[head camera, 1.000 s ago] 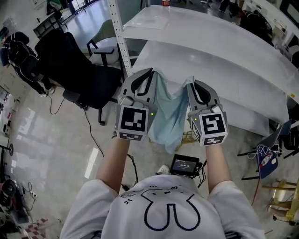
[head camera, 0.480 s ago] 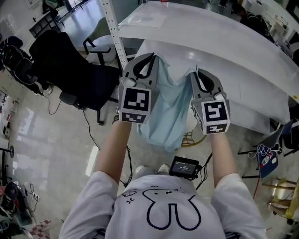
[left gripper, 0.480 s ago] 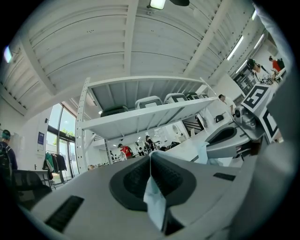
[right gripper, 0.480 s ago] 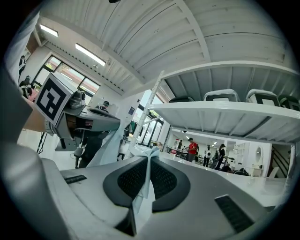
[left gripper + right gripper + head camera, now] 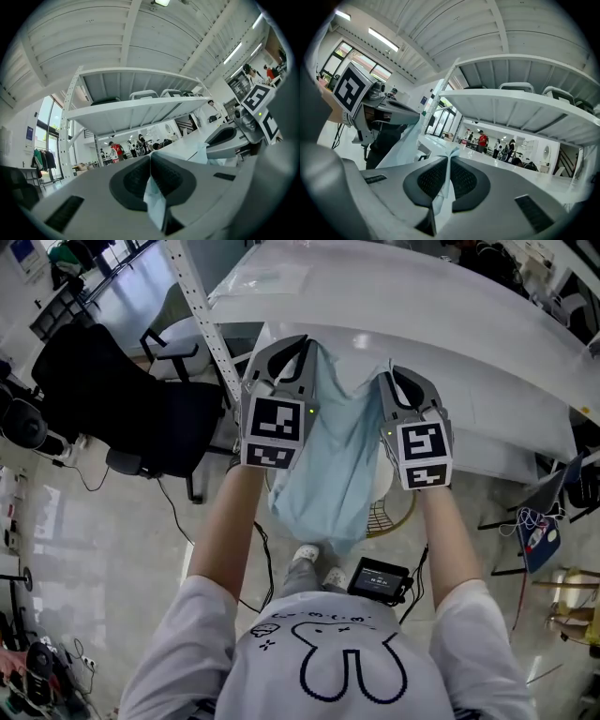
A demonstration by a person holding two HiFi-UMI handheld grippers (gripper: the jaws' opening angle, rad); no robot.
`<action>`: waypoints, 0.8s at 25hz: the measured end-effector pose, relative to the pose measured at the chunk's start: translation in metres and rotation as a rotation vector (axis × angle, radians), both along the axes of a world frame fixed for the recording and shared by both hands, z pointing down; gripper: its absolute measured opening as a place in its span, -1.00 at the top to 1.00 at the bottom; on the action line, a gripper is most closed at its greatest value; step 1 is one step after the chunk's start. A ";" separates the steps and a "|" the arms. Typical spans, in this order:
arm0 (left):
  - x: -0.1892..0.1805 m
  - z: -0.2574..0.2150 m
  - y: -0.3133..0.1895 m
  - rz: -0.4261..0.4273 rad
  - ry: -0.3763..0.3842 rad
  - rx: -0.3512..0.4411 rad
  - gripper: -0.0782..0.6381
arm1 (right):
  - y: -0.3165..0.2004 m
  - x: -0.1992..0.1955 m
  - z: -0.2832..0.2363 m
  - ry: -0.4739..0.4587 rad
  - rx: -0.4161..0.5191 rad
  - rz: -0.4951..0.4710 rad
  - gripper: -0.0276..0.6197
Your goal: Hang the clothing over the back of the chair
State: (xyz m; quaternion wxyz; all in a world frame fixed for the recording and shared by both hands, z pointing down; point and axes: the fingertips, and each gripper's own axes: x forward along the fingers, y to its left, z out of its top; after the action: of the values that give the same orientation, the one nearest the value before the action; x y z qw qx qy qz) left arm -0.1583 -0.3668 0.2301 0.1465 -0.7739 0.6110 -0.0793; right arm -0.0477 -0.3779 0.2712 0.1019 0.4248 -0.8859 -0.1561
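1. A black office chair [image 5: 117, 395] is seen at the far left of the head view, on the glossy floor [image 5: 94, 549]. It stands well apart from the clothing, which is not yet hung over its back.
2. A white perforated rack post [image 5: 199, 324] rises between the chair and the left gripper.
3. The left gripper [image 5: 301, 343] is held level, and its fingers [image 5: 131, 178] are closed on one top edge of the light blue garment [image 5: 328, 460]. A fold of fabric is pinched between the pads in the left gripper view.
4. The garment is held up in the air between both grippers and hangs down in front of the person, just before the table edge.
5. The right gripper [image 5: 387, 379] is likewise clamped shut on the other top edge.
6. A wicker, basket-like object [image 5: 394, 517] is partly hidden behind the garment; what it holds cannot be told.
7. A white table [image 5: 450, 324] curves behind both grippers.
8. Compared with a second earlier, both grippers are seen closer to the table edge. The garment hangs longer and flatter, and both grips are unchanged.
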 end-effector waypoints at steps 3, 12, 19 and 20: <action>-0.002 0.020 -0.017 0.003 0.027 -0.016 0.70 | -0.014 0.005 0.019 0.016 -0.022 0.059 0.90; -0.013 0.100 -0.060 0.032 0.043 -0.135 0.70 | -0.051 0.003 0.093 0.081 -0.139 0.164 0.90; -0.012 0.129 -0.097 0.068 0.024 -0.169 0.70 | -0.083 -0.006 0.130 0.169 -0.168 0.204 0.90; -0.010 0.129 -0.103 0.076 0.015 -0.167 0.70 | -0.089 -0.008 0.131 0.189 -0.161 0.208 0.90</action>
State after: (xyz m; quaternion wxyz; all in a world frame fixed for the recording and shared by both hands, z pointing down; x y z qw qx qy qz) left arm -0.1688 -0.4700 0.3592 0.0800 -0.8066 0.5735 -0.1187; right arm -0.0559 -0.4673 0.4017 0.2342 0.4879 -0.8333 -0.1127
